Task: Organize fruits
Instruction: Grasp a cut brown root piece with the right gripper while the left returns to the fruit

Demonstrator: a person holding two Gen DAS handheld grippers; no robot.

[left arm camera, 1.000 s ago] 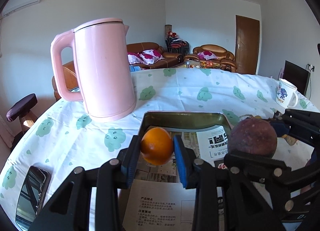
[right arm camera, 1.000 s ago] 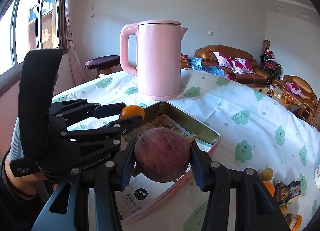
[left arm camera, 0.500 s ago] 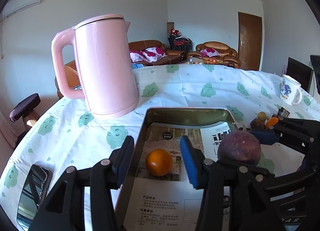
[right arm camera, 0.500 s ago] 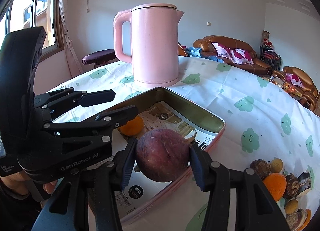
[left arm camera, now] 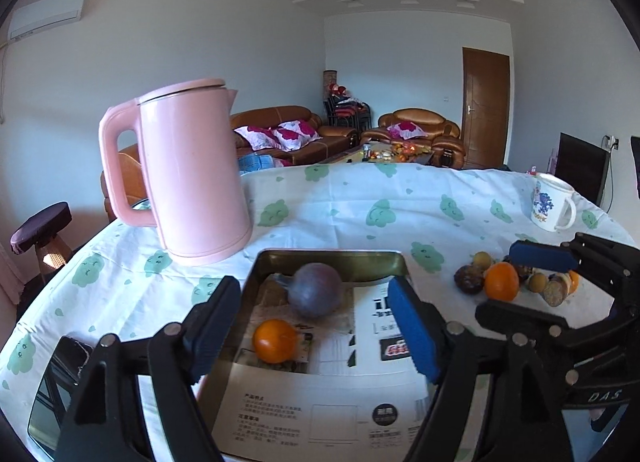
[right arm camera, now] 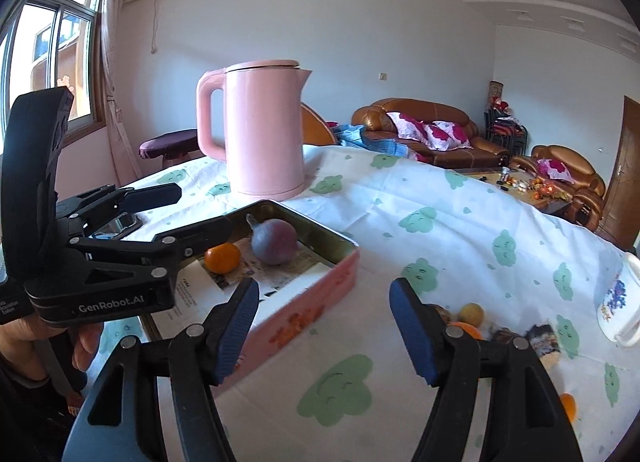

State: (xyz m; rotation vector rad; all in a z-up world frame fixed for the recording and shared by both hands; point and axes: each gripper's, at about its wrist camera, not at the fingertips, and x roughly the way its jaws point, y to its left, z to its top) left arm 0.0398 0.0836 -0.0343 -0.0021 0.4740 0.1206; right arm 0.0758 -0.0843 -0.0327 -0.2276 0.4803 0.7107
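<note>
1. While both sets of jaws are opening with nothing between them, we hold the left gripper (left arm camera: 316,326) over the near end of the tin tray (left arm camera: 328,256), and the right gripper (right arm camera: 324,322) off its right edge.
2. We see the orange (left arm camera: 276,341) and the purple fruit (left arm camera: 316,289) lying loose on the printed paper (left arm camera: 320,402) lining the tray, the purple one nearer the far wall.
3. We judge the paper keeps the round fruit from rolling about.
4. Our remaining fruit pile (left arm camera: 504,282) sits on the tablecloth (right arm camera: 460,230) right of the tray, so the right gripper is already near it.
5. Beyond the tray's far-left corner stands the pink kettle (left arm camera: 192,174), clear of our work.
</note>
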